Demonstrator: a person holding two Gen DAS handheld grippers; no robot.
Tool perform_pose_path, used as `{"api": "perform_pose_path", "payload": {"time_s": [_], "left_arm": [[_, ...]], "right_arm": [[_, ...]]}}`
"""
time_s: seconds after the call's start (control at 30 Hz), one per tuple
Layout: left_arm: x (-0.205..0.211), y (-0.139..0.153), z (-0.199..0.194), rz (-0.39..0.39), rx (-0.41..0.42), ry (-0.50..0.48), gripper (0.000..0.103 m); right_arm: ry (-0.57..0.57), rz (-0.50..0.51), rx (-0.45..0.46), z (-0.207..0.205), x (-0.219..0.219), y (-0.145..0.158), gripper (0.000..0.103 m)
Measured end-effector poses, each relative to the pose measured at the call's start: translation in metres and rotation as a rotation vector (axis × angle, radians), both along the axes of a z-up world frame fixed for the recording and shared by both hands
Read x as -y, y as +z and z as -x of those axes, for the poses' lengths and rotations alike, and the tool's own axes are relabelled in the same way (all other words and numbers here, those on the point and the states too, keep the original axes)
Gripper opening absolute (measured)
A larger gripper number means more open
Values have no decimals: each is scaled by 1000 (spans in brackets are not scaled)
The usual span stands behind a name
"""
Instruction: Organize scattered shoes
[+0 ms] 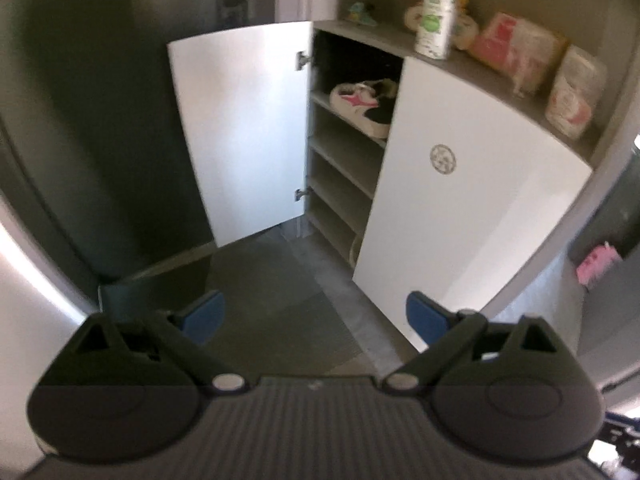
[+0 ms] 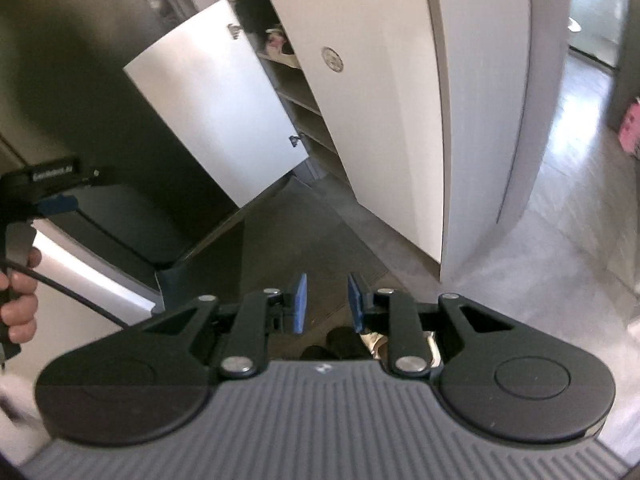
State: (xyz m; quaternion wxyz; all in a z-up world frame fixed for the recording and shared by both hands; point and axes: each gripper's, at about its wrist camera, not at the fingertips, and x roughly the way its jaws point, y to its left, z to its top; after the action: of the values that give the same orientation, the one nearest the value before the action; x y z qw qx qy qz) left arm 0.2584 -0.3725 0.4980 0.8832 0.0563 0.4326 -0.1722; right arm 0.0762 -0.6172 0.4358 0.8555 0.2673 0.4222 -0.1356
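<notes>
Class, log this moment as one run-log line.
left claw open, empty | right claw open, empty | cabinet door open | sneaker on upper shelf

Dim hallway, daylight glare on floor (image 2: 568, 184) at right, soft blur, fisheye-curved edges.

A white shoe cabinet (image 1: 460, 184) with grey inner shelves stands on the grey tiled floor (image 2: 520, 264), its left door (image 1: 240, 128) swung open. A white sneaker with a pink star and black heel (image 1: 362, 106) lies on an upper shelf. On the cabinet's grey top stand a white-and-green bottle (image 1: 436, 20), a pink packet (image 1: 516, 46) and a wrapped roll (image 1: 576, 92).
</notes>
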Motion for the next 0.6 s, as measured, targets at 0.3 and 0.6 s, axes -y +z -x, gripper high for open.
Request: {"api": "perform_pose_path", "payload": {"time_s": [0.3, 0.6], "left_arm": [[25, 6, -3, -36, -10, -32, 98], [38, 26, -30, -48, 19, -84, 98]], "right_arm": [[22, -19, 13, 0, 42, -9, 28], [-1, -53, 72, -12, 46, -20, 28]]}}
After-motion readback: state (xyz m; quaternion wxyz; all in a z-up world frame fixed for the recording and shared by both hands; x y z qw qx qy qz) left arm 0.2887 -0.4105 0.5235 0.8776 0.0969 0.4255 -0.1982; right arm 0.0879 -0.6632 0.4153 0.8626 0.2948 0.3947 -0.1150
